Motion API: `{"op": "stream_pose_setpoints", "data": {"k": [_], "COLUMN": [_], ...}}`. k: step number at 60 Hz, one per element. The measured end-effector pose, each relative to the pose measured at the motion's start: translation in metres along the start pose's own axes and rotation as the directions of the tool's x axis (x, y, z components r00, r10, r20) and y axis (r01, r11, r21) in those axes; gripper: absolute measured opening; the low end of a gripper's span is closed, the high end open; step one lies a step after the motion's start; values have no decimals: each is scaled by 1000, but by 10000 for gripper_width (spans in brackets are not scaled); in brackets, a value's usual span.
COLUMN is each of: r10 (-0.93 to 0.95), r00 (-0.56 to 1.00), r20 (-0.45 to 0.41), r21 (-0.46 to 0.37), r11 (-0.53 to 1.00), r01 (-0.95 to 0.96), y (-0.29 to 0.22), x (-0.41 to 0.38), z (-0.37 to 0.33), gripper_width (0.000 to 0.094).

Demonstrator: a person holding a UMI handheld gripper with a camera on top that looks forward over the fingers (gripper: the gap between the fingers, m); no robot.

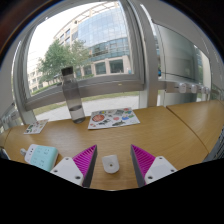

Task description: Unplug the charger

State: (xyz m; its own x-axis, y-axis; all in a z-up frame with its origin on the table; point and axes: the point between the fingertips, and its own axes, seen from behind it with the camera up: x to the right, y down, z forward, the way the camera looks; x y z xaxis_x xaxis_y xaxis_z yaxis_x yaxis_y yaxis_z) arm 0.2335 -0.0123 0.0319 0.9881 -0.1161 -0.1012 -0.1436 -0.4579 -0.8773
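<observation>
Gripper (112, 170): fingers wide apart, holding nothing; magenta pads (86, 158) face each other, low centre of frame.
Charger (111, 164): small white block w/ dark mark on top, resting on table btwn the fingers, gap each side; can't tell if plugged in.
Table (150, 132): light wood, fills lower half.
Teal box (40, 156): lower left, just beside left finger; white cable next to it.
Leaflet (113, 119): colourful sheet, centre, beyond fingers.
Bottle (72, 95): tall, clear, dark cap, upright, left of centre behind leaflet.
Window (90, 45): upper frame; building + trees outside.
</observation>
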Motion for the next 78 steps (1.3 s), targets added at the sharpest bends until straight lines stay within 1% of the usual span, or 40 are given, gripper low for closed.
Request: {"op": "stream_pose_setpoints", "data": {"k": [1,7,16,20,28,34,40,46,58,78], "r10": [-2,-3,-2,-1,-29,-55,-90,-98,-123,-128], "r00": [1000,1000,999,1000,999,998,996,995,992,991], "r20": [-6,-22,-36,-29,-29,-39,-17,4,28,51], "r21": [5,68,183,215,234,213,180,153,145,145], "r11": [1000,998,983,977,972,975,979,983,982,982], "r01": [2,5,9,7,35,62,92,97,118,119], "y": [-3,-32,-66,-66,-44,-14,11,31,51,57], "x": [1,-2,-25,-44,-89,-117,-144,-165,-192,-211], "z": [-2,-23,-82,-110,-157,-180,-193,-204,-224,-233], "gripper_width": [658,695,741,746,773,783,805,807,806,805]}}
